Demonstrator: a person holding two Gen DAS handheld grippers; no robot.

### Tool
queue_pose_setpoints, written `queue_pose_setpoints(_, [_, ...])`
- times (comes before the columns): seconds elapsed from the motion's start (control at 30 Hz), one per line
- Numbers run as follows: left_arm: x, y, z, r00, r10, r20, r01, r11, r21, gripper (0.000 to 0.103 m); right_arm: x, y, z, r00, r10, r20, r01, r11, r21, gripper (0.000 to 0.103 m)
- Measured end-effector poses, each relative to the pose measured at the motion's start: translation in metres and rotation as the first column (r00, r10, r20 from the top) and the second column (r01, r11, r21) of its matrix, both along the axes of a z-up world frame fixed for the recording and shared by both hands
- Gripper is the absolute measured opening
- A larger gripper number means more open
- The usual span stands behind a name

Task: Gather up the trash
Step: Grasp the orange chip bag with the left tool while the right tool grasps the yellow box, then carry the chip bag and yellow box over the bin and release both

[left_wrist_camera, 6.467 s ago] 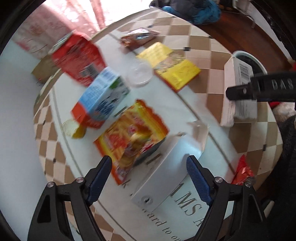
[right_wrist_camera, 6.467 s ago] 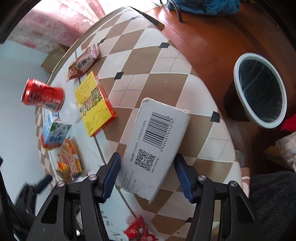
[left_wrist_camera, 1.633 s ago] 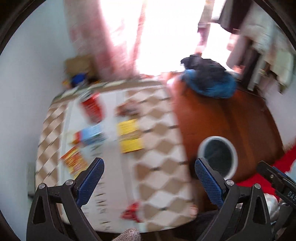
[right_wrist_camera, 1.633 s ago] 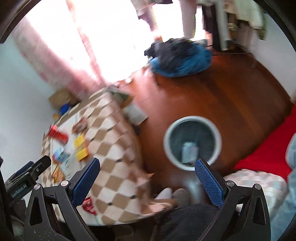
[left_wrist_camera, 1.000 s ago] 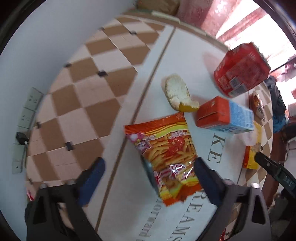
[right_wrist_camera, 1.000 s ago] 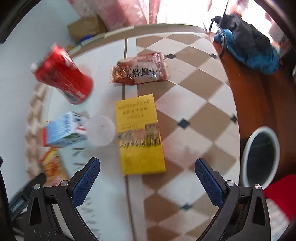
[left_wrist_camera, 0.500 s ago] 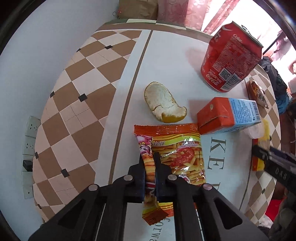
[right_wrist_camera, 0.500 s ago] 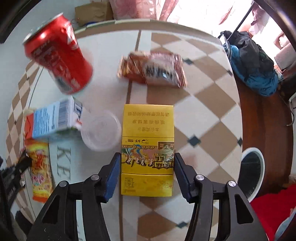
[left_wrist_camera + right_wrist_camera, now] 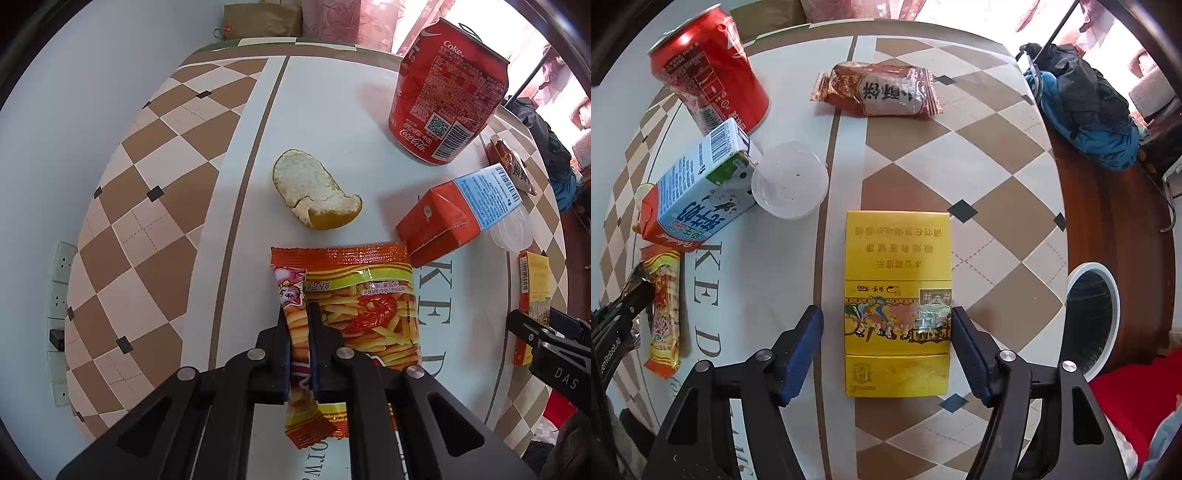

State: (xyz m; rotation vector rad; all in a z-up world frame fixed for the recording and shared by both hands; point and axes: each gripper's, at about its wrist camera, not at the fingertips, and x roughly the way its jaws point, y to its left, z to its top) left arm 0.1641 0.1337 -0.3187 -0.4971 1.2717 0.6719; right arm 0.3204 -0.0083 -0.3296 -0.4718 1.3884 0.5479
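Note:
My left gripper [image 9: 298,310] is shut on the left edge of an orange snack bag [image 9: 369,306] that lies flat on the round table [image 9: 325,110]. In the right wrist view a yellow box [image 9: 897,266] lies between the blue pads of my right gripper [image 9: 886,315]. Its jaws are opening: the left pad stands off the box and the right pad is at its edge. A red cola can [image 9: 447,92], an orange peel [image 9: 314,195] and a blue and orange milk carton [image 9: 461,218] sit beyond the bag.
A clear plastic cup [image 9: 790,179] lies beside the carton, and a brown snack wrapper [image 9: 882,90] lies at the far side. A white-rimmed bin [image 9: 1089,267] stands on the wooden floor to the right of the table. A blue and black bundle [image 9: 1086,110] lies farther off.
Both grippers came down from above the bin to the table. The left one shut on the snack bag's edge. The right one narrowed around the yellow box, then widened again.

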Motion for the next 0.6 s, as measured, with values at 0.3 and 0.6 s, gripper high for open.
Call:
queue_pose_setpoints(0.3, [0.000, -0.004, -0.001, 1.000, -0.005, 0.007, 0.005, 1.000, 0.020, 0.003, -0.004, 0.000, 0.003, 1.000, -0.001, 0.022, 0.001, 1.000, 0.023, 0.063])
queue_pose_setpoints(0.6, [-0.024, -0.027, 0.048, 0.997, -0.041, 0.064, 0.036, 0.996, 0.078, 0.001, -0.023, -0.027, 0.026, 1.000, -0.028, 0.013, 0.026, 0.993, 0.111, 0.058])
